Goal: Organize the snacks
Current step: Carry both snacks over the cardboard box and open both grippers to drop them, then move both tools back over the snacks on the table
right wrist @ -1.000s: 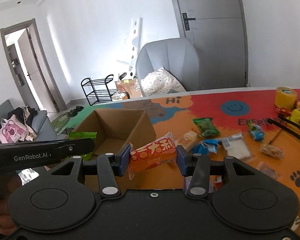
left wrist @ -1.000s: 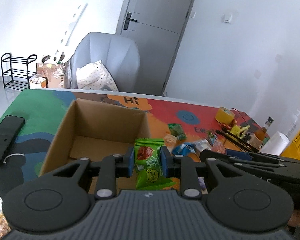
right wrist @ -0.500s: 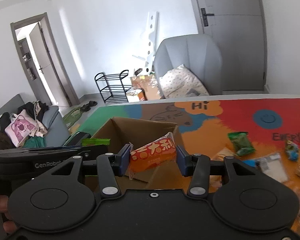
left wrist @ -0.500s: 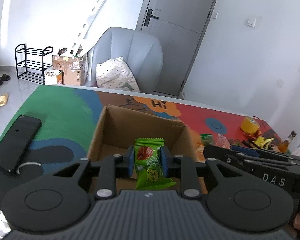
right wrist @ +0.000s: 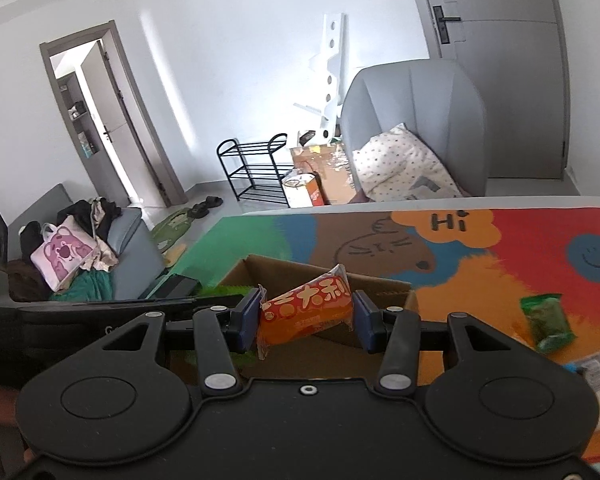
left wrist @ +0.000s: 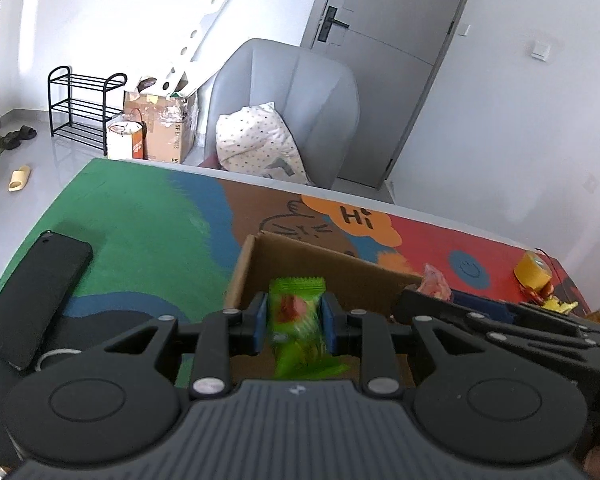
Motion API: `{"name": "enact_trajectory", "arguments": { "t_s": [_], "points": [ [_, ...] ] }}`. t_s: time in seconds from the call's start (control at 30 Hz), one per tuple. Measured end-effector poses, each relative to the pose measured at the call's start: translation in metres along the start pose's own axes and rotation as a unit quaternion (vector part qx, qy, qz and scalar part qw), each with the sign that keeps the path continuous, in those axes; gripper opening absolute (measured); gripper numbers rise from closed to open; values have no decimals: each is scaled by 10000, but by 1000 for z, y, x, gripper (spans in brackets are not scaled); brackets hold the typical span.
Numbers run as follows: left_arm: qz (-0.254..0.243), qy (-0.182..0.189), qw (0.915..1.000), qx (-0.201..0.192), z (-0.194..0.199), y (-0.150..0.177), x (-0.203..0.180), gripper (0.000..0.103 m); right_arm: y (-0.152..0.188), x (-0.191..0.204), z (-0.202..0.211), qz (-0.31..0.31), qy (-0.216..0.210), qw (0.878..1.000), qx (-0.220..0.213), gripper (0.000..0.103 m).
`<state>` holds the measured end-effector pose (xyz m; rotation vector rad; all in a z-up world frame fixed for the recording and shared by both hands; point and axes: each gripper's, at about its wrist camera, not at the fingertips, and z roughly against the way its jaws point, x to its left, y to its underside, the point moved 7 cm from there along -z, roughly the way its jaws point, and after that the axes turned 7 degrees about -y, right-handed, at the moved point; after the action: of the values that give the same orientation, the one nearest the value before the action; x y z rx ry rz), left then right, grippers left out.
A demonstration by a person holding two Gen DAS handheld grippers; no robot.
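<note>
My left gripper is shut on a green snack packet, which hangs blurred over the open cardboard box. My right gripper is shut on an orange snack packet with white characters, held over the same box from its right side. In the left wrist view the right gripper's body crosses at the right, with the orange packet's end showing above it. In the right wrist view the left gripper's body lies at the left.
A black phone lies on the green part of the colourful mat. A green packet and other snacks lie on the mat right of the box. A yellow tape roll sits far right. Behind the table stands a grey armchair.
Both grippers have moved leftward and forward with their packets, from the snack pile to over the box. The green packet now looks blurred and swinging.
</note>
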<state>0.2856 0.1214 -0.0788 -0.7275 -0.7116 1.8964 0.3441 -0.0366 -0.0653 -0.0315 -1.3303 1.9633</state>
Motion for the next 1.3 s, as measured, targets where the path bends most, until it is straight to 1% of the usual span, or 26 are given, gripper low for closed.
{"name": "enact_trajectory", "arguments": {
  "t_s": [0.07, 0.13, 0.2, 0.23, 0.27, 0.3, 0.33, 0.37, 0.4, 0.43, 0.47, 0.53, 0.6, 0.7, 0.73, 0.8, 0.87, 0.97, 1.03, 1.1, 1.17, 1.2, 1.3],
  "points": [
    [-18, -86, 9999, -91, 2, -4, 1, 30, -1, 1, -3, 4, -52, 10000, -11, 46],
    [58, -64, 9999, -87, 4, -7, 4, 34, -2, 3, -3, 24, -69, 10000, -53, 46],
    [172, -82, 9998, -90, 7, -8, 7, 42, -3, 4, -4, 41, -83, 9999, -64, 46],
    [188, -137, 9997, -110, 10, -8, 9, 43, -3, 5, -4, 61, -101, 9999, -66, 47],
    [199, -184, 9996, -124, 11, -9, 10, 46, -4, 6, -4, 87, -112, 9999, -67, 52],
    [221, -223, 9994, -132, 13, -9, 12, 48, -5, 9, -3, 116, -117, 9998, -82, 60],
    [258, -258, 9992, -142, 15, -10, 14, 49, -5, 9, -2, 148, -55, 9998, -109, 65],
    [305, -289, 9990, -145, 17, -10, 17, 53, -6, 8, -1, 196, 42, 9997, -148, 75],
    [356, -321, 9988, -134, 20, -9, 19, 60, -6, 8, 3, 231, 120, 9995, -202, 81],
    [400, -338, 9986, -108, 21, -9, 21, 64, -6, 8, 7, 240, 173, 9992, -252, 82],
    [415, -344, 9985, -76, 22, -8, 21, 71, -6, 7, 10, 230, 192, 9992, -264, 83],
    [376, -341, 9987, -44, 27, -8, 19, 75, -4, 6, 18, 187, 224, 9992, -264, 85],
    [371, -351, 9987, -41, 32, -6, 18, 83, -2, 3, 25, 139, 309, 9990, -291, 89],
    [402, -361, 9985, 7, 40, 1, 14, 86, 4, -2, 36, 39, 383, 9988, -309, 92],
    [367, -347, 9987, 38, 42, 3, 11, 86, 6, -3, 40, 9, 406, 9987, -316, 93],
    [251, -343, 9991, 5, 47, 8, 5, 86, 9, -7, 47, -41, 477, 9983, -342, 98],
    [177, -367, 9992, -35, 51, 12, 1, 86, 10, -10, 55, -103, 556, 9976, -408, 100],
    [267, -310, 9992, 23, 56, 20, -3, 86, 13, -15, 67, -190, 693, 9962, -500, 103],
    [279, -283, 9992, -13, 60, 23, -6, 90, 17, -19, 75, -220, 771, 9953, -550, 103],
    [310, -243, 9991, -125, 67, 24, -10, 98, 22, -25, 84, -273, 849, 9944, -571, 103],
    [352, -209, 9989, -235, 72, 27, -14, 101, 27, -30, 92, -353, 906, 9934, -608, 103],
    [351, -179, 9989, -252, 73, 28, -17, 103, 29, -32, 96, -381, 929, 9931, -609, 103],
    [268, -69, 9994, -221, 76, 35, -29, 103, 36, -38, 109, -417, 1007, 9919, -647, 103]
  ]
}}
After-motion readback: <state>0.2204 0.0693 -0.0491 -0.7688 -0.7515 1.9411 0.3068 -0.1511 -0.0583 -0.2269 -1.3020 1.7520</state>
